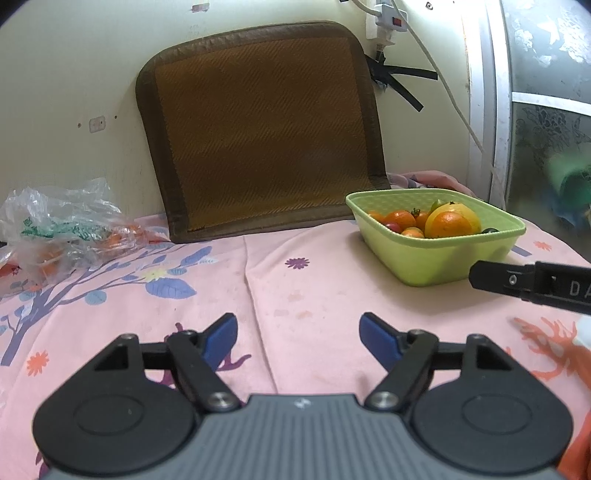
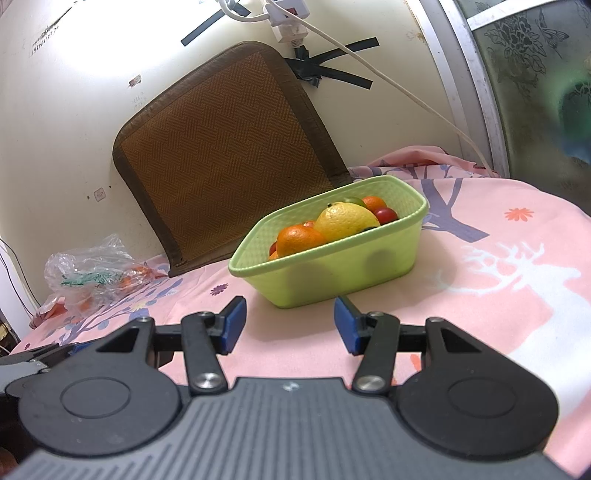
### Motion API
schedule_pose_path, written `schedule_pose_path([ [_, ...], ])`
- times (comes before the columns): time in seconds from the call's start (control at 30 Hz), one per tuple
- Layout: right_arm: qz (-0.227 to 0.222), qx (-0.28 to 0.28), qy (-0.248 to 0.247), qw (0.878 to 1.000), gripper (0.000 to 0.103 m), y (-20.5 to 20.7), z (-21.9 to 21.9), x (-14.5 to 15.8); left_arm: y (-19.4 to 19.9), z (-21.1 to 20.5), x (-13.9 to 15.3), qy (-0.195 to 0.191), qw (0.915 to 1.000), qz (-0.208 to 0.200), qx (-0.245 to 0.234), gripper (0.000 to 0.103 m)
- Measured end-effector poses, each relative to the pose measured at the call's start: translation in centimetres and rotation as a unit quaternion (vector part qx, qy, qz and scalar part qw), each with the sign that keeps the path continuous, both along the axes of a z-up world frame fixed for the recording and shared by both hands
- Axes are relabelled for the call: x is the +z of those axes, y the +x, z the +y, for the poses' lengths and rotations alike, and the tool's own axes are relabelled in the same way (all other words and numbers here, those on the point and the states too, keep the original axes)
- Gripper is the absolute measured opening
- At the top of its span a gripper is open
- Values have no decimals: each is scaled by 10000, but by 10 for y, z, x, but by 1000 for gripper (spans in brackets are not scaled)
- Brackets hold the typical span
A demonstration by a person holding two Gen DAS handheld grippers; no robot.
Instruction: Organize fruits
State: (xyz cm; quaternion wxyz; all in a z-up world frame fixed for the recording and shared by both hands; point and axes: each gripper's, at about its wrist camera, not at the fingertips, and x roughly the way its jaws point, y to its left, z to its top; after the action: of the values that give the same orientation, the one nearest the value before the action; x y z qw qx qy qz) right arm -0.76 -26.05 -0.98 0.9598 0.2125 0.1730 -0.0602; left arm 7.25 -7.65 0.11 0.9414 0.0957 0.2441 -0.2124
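Nearest the left wrist camera, the left gripper (image 1: 298,338) stood with its blue-padded fingers spread wide and nothing between them, above a pink patterned bedsheet (image 1: 295,295). The right gripper (image 2: 289,324) was likewise spread and held nothing, its fingertips just short of the near wall of the green basket (image 2: 388,258). In the left view a black part of the right gripper reached in from the right edge, close beside the basket's near corner; the rest of it was cut off by the frame.

Between the left gripper and the basket lay a broad stretch of bare sheet, crossed by a fold line running away from the camera. To the right of the basket the sheet was also open as far as the mattress edge.

The fruit sat in the basket: an orange (image 2: 299,238) at the front, a large yellow citrus (image 2: 347,221) behind it, smaller oranges and red cherry tomatoes (image 2: 386,214) around them. The basket wall hid the lower fruit, so no count was possible.

Well to the left, a crumpled clear plastic bag (image 1: 62,225) lay against the wall with orange shapes inside, too blurred to identify. Behind everything a brown woven cushion (image 1: 266,133) leaned upright against the wall, below a power strip (image 1: 389,18) and its cable. At the far right a frosted patterned window (image 2: 535,74) showed only a smeared green shape.
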Motion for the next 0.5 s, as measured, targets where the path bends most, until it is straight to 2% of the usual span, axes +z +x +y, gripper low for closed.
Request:
schedule_pose_path([
  [0.33,-6,11,-24,10000,55,0,1,1,0,0,0,0,10000,1,0,75],
  [0.5,-17,30,-59,10000,55,0,1,1,1,2,0,-26,10000,50,46,81],
])
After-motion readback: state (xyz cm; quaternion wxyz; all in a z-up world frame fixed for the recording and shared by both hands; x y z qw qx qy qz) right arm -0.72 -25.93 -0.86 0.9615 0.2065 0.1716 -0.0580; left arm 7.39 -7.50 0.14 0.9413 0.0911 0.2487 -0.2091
